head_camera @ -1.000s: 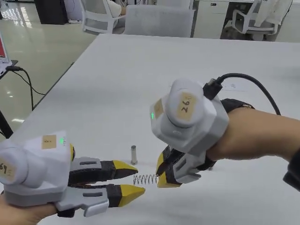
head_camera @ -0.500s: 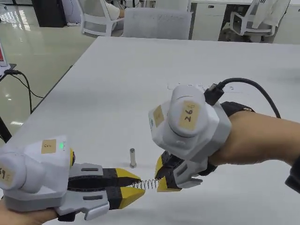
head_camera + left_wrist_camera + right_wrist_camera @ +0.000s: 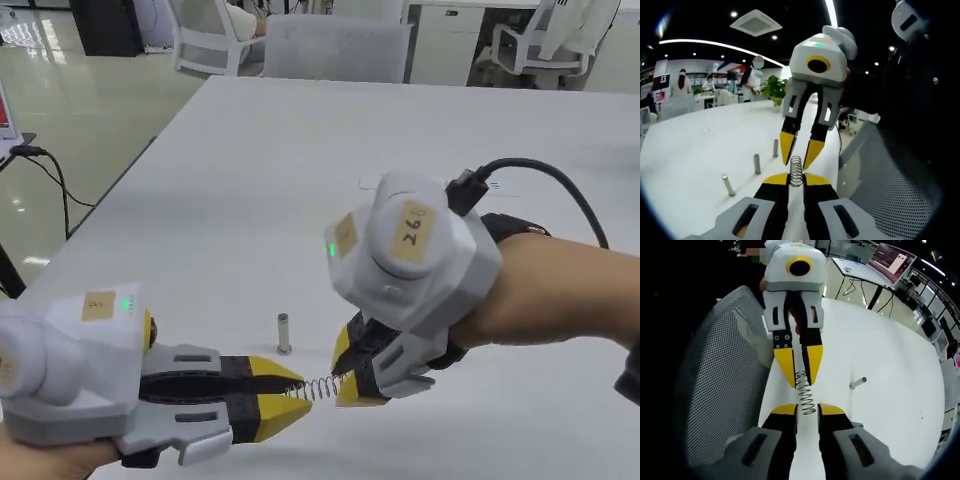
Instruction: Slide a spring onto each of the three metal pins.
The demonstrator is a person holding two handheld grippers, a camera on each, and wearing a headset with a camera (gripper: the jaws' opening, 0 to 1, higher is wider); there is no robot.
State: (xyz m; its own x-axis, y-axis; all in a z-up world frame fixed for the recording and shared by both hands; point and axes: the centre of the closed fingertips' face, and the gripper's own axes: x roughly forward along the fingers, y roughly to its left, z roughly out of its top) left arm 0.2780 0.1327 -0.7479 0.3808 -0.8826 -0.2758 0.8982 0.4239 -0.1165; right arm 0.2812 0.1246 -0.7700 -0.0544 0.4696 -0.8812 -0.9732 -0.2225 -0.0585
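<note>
Left tongs (image 3: 297,392) pressed onto 9 o'clock end of thin coiled steel spring (image 3: 315,387). Short grey metal pin (image 3: 284,333) upright on white tabletop (image 3: 300,180), at spring's 11 o'clock. Right tongs (image 3: 346,376) pinched 3 o'clock end. Spring judged light, bouncy, prone to flick away; best hold near end coils.

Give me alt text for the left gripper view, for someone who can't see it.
A spring is gripped end to end between the left gripper's yellow-tipped jaws at the bottom and the right gripper's jaws facing them from above. Left of them, three bare metal pins stand on a white table.
</note>
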